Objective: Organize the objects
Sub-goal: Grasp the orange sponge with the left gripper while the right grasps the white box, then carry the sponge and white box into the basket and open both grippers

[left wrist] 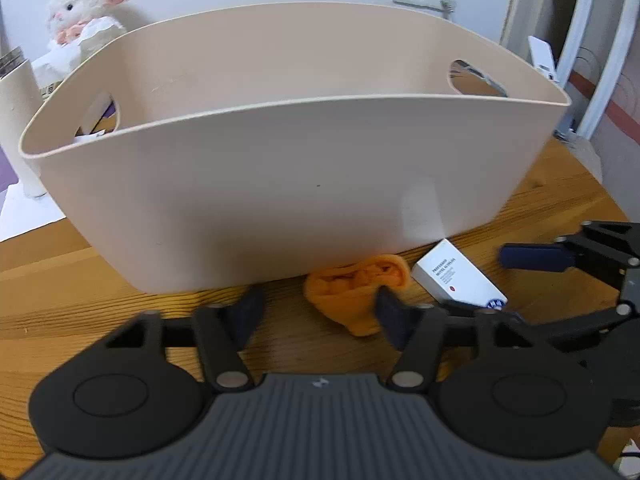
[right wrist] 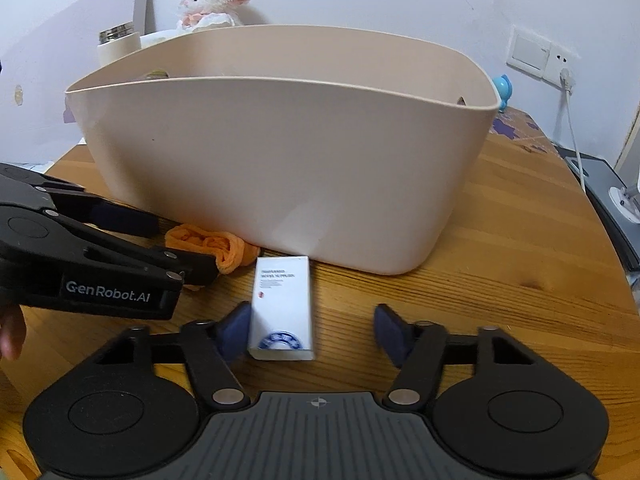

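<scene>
A large beige plastic basket with handle cutouts stands on the wooden table; it also shows in the right wrist view. An orange cloth lies against the basket's front wall, also in the right wrist view. A small white box lies to its right, also in the right wrist view. My left gripper is open, its right finger at the cloth's edge. My right gripper is open around the near end of the white box, its left pad close to the box.
A white plush lamb and a cream cylinder stand behind the basket on the left. A wall socket with a cable and a small blue figure are at the right. The table edge curves at the right.
</scene>
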